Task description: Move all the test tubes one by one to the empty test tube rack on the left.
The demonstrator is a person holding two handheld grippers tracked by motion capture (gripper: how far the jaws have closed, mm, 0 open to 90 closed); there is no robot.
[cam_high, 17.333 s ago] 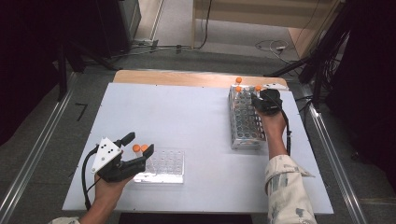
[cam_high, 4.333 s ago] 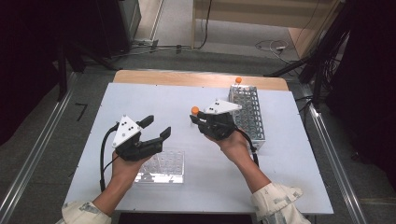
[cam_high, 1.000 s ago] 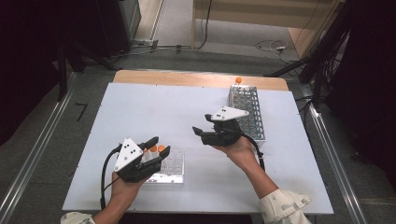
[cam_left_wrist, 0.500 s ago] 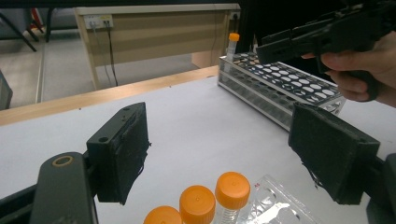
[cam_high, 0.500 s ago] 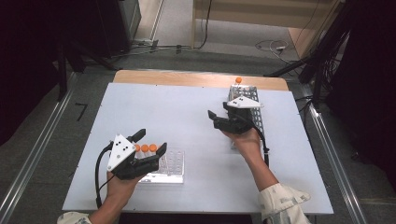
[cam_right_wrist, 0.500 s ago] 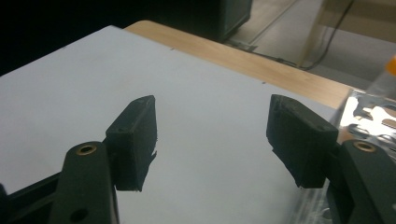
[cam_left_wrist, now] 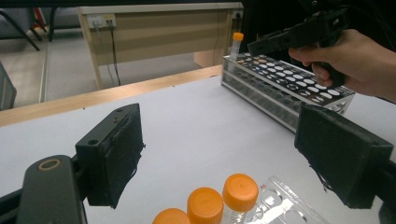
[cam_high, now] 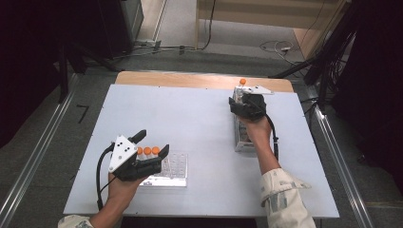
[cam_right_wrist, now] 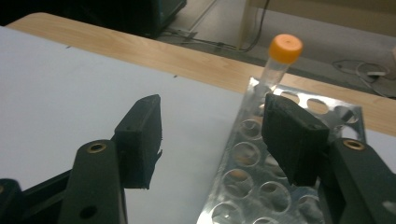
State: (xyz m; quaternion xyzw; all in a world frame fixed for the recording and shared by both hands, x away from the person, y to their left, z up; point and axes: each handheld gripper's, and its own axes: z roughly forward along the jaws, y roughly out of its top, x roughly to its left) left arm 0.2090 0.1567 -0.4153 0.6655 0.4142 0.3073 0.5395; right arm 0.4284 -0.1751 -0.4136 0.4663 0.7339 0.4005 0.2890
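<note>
The near part of the metal rack (cam_high: 244, 137) is hidden by the right hand (cam_high: 254, 124) in the high view. The bottoms of three orange-capped tubes (cam_left_wrist: 239, 192) are cut off in the left gripper view.

Four orange-capped tubes: three (cam_left_wrist: 239, 191) (cam_left_wrist: 204, 206) (cam_left_wrist: 171, 217) in the clear plastic rack (cam_high: 174, 167), one (cam_right_wrist: 279, 59) in the metal rack (cam_high: 242, 137). Two racks, two grippers (cam_high: 151, 144) (cam_high: 239, 101); possibly more tubes hidden.

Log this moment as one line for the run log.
left claw: open, over three orange-capped tubes in clear rack | right claw: open, at metal rack, last tube beyond
</note>
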